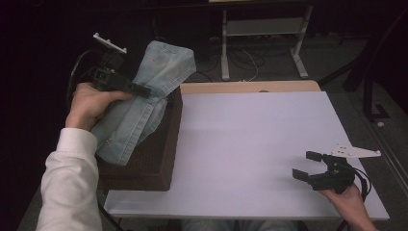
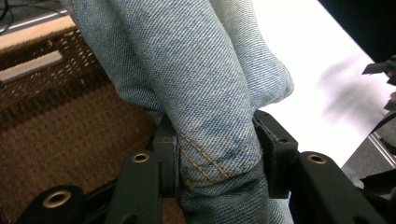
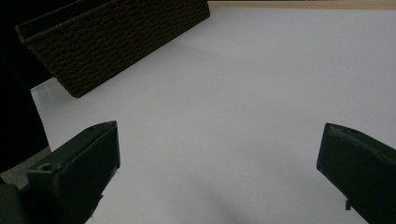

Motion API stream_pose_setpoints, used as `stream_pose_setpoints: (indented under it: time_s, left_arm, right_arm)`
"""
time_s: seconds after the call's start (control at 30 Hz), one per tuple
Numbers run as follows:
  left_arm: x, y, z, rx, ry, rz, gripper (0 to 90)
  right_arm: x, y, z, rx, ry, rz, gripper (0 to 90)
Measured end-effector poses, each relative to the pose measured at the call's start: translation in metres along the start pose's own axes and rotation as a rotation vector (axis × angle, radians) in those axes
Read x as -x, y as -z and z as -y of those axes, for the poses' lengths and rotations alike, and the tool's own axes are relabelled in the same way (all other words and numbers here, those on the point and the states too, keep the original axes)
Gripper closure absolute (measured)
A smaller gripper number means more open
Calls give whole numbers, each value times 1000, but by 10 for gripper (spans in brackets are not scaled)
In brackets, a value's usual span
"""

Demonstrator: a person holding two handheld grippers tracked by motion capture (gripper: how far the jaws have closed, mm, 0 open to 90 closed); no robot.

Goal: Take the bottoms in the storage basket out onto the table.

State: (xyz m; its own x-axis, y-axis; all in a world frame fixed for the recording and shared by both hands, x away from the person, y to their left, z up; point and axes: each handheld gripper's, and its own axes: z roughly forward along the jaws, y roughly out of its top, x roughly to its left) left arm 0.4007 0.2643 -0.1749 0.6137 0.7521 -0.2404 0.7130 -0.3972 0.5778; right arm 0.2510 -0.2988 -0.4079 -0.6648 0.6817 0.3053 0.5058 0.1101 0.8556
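Note:
A pair of light blue jeans [image 1: 144, 96] hangs over a brown woven basket [image 1: 163, 159] at the table's left side. My left gripper [image 1: 142, 89] is shut on a fold of the jeans [image 2: 210, 140], held up above the basket [image 2: 60, 130]. Its jaws press the denim from both sides. My right gripper [image 1: 308, 166] rests low at the table's right front, open, with nothing between its jaws. In the right gripper view, the gripper [image 3: 217, 172] faces the bare white table [image 3: 243, 93] and the basket [image 3: 112, 37] stands far off.
The white tabletop [image 1: 250, 144] stretches between the basket and the right hand. A wooden strip [image 1: 250, 86] runs along its far edge. Beyond stand a white table frame [image 1: 264, 43] and cables on the dark floor.

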Motion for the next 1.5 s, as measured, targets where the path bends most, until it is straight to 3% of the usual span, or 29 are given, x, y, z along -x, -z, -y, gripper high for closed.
stream_pose_setpoints:
  time_s: [0.17, 0.57, 1.5]
  left_arm:
    - [10, -1, -10, 27, -16, 28, 576]
    - [29, -9, -29, 41, -54, 73, 576]
    - [60, -57, -62, 48, -113, 164, 573]
  right_arm:
    - [0, 0, 0, 0, 0, -1, 0]
    - [0, 1, 0, 4, -2, -1, 0]
    - [-1, 3, 0, 8, 5, -3, 0]
